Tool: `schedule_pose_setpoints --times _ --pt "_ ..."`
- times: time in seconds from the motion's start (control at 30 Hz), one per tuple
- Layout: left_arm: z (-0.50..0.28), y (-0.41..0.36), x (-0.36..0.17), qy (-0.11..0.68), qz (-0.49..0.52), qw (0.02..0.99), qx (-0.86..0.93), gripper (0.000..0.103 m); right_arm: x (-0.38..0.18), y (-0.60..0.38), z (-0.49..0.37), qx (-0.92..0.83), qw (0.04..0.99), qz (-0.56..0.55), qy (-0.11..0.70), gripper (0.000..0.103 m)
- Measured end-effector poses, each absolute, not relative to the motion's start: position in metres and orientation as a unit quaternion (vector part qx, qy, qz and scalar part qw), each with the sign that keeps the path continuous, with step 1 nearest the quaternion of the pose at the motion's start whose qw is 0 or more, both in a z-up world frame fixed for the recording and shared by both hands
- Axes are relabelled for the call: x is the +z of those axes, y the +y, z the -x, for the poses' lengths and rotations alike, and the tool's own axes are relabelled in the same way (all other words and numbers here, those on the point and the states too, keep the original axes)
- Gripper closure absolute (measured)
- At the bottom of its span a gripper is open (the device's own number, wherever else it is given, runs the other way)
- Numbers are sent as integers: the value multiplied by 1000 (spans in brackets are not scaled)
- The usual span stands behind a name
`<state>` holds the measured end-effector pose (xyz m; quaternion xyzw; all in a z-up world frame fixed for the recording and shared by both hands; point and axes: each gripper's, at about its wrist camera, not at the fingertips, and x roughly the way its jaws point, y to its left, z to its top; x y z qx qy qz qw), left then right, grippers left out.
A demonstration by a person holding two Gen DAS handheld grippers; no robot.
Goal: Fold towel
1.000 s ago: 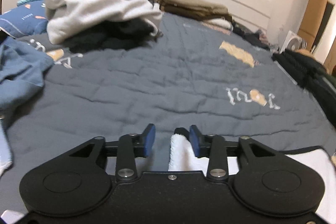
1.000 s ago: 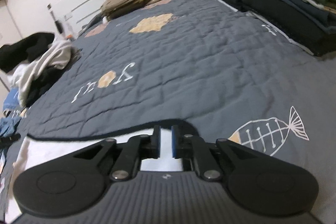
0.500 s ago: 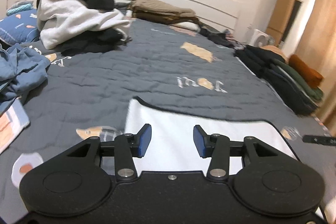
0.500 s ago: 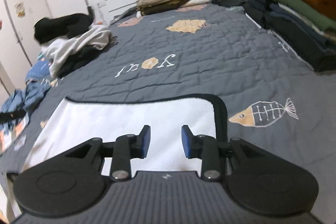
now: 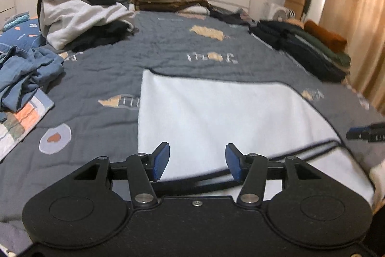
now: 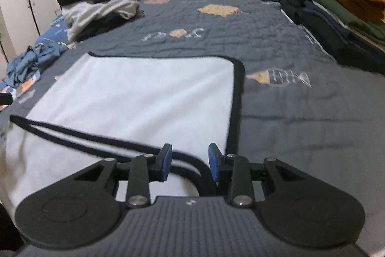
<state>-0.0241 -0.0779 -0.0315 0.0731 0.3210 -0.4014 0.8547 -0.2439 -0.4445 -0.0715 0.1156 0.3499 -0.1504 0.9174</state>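
The left gripper (image 5: 197, 161) has just been opening, nothing between its pads; the white towel (image 5: 216, 112) lies folded on the bed at twelve o'clock. The right gripper (image 6: 190, 161) gapes empty too. Uneven near hems could skew the next fold.

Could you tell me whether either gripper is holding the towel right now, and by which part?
Nothing is held: left gripper and right gripper both stand open above the white towel.
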Motion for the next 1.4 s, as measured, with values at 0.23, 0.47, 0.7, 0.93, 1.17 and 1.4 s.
schedule_pose_setpoints --times 0.23,0.47,0.7,0.93,1.17,1.4 --pt "25 -66 -37 333 -77 857 -385 51 -84 -444 249 -162 908 -110 369 69" --pt "20 -65 -33 331 -60 860 -384 49 -97 -439 238 -148 899 -101 399 67" --pt "27 -68 -29 322 -63 859 -394 49 -101 -435 235 -156 894 -98 408 67" --pt "22 -65 -23 322 -46 864 -383 49 -84 -438 246 -149 909 -131 367 98" --pt "12 -57 -22 328 -61 867 -369 44 -84 -440 241 -131 908 -147 371 98" --pt "7 -59 -43 352 -145 860 -338 42 -93 -431 233 -129 901 -123 396 92"
